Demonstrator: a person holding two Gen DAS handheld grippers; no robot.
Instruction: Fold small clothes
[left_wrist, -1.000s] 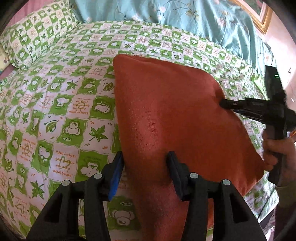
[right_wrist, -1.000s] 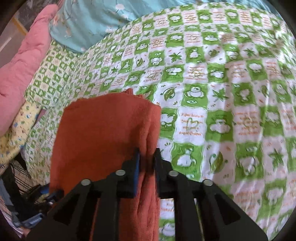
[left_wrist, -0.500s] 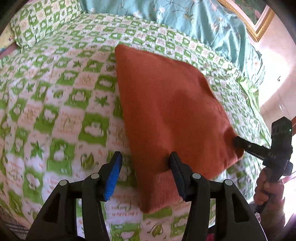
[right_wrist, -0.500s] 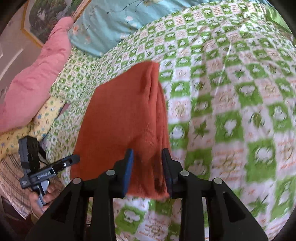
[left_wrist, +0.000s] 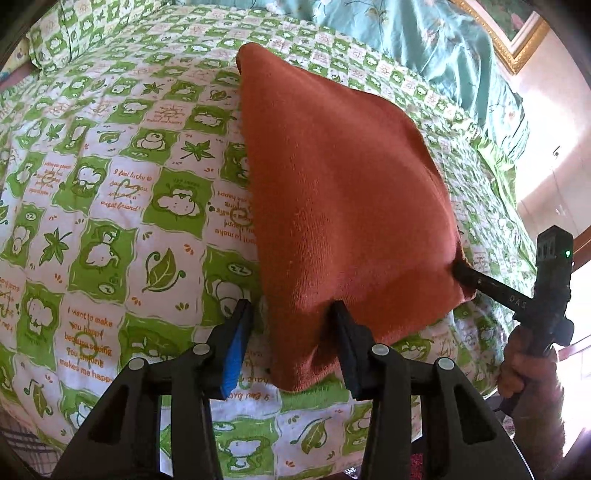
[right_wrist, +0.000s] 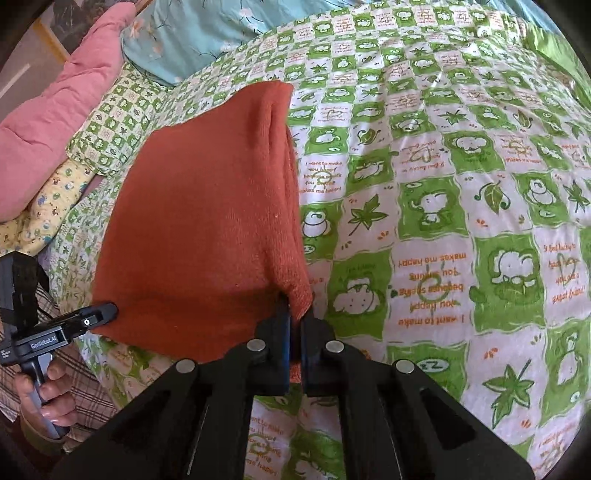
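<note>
A rust-orange knit garment (left_wrist: 343, 206) lies folded on the green-and-white patterned bed sheet (left_wrist: 110, 206), its near edge lifted. My left gripper (left_wrist: 291, 332) is open; its jaws straddle the garment's near left corner without pinching it. My right gripper (right_wrist: 295, 325) is shut on the garment's near right corner (right_wrist: 295, 299). The right gripper also shows in the left wrist view (left_wrist: 465, 277), pinching the cloth's right corner. The left gripper shows in the right wrist view (right_wrist: 107, 312) at the cloth's left corner.
A teal floral quilt (left_wrist: 424, 40) and a framed picture (left_wrist: 509, 33) are at the head of the bed. A pink pillow (right_wrist: 55, 96), a checked pillow (right_wrist: 118, 118) and a yellow pillow (right_wrist: 48, 206) lie at the left. The bed's near edge (left_wrist: 258, 454) is just below the grippers.
The right gripper opened briefly half a second ago and has shut again on the garment's corner. Both grippers moved back toward the near bed edge, and the garment's near edge is now lifted.
</note>
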